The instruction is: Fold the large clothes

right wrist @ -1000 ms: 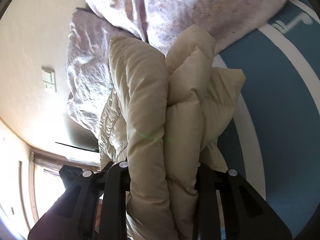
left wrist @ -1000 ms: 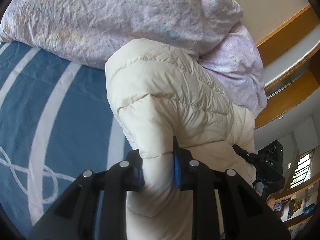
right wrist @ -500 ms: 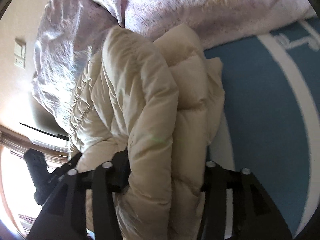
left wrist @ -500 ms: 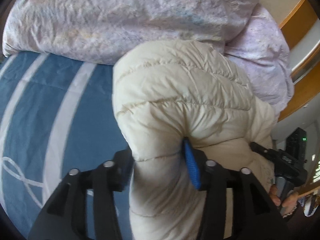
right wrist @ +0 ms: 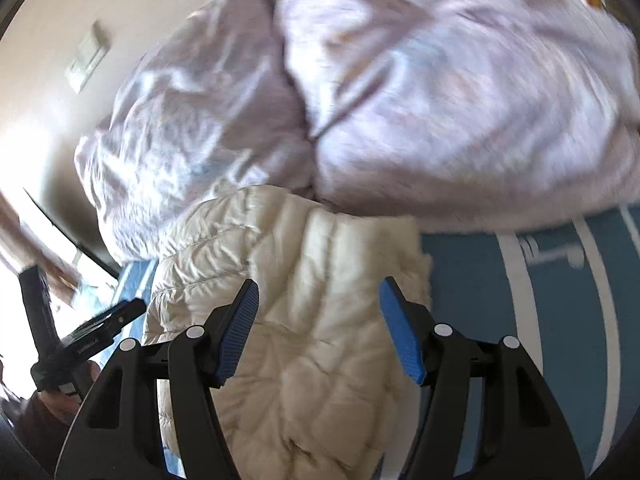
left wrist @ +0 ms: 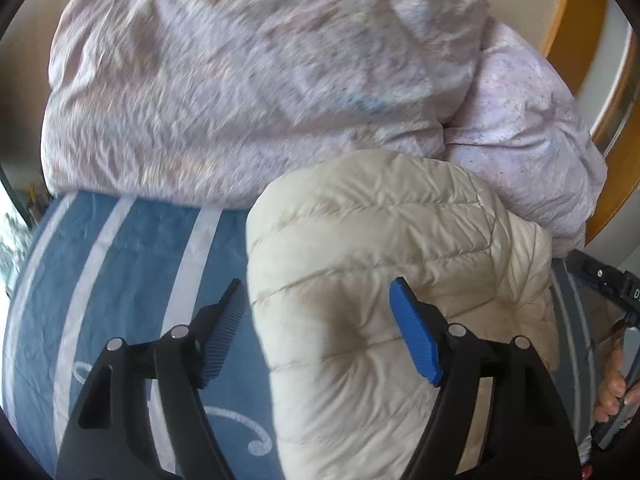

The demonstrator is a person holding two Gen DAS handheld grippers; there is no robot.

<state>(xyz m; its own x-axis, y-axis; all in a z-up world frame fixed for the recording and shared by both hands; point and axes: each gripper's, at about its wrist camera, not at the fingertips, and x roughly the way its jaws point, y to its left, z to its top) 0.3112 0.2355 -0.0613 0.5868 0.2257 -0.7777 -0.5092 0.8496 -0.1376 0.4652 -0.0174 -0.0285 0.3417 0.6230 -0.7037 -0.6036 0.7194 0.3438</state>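
A cream quilted down jacket (left wrist: pixel 384 264) lies folded in a thick bundle on the blue bedspread (left wrist: pixel 132 248), its far edge against a heap of pale lilac bedding (left wrist: pixel 248 80). My left gripper (left wrist: pixel 316 332) hovers over its near end, jaws opening, blue pads clear of the fabric and a pinch dimple left in the cloth. In the right wrist view the jacket (right wrist: pixel 312 312) lies below my right gripper (right wrist: pixel 320 328), whose jaws are also opening and stand apart from it. The right gripper (left wrist: pixel 612 292) shows at the right edge of the left wrist view, the left gripper (right wrist: pixel 92 336) at the lower left of the right one.
The lilac duvet (right wrist: pixel 440 92) fills the far side of the bed against a cream wall with a switch plate (right wrist: pixel 86 62). White stripes run across the blue bedspread (right wrist: pixel 500 280). Wooden trim (left wrist: pixel 580 20) stands at the far right. A hand (left wrist: pixel 612 392) holds the other gripper.
Both grippers went from pinching the jacket's thick folds to open, and both have drawn up and back. The jacket now rests on the bed, released.
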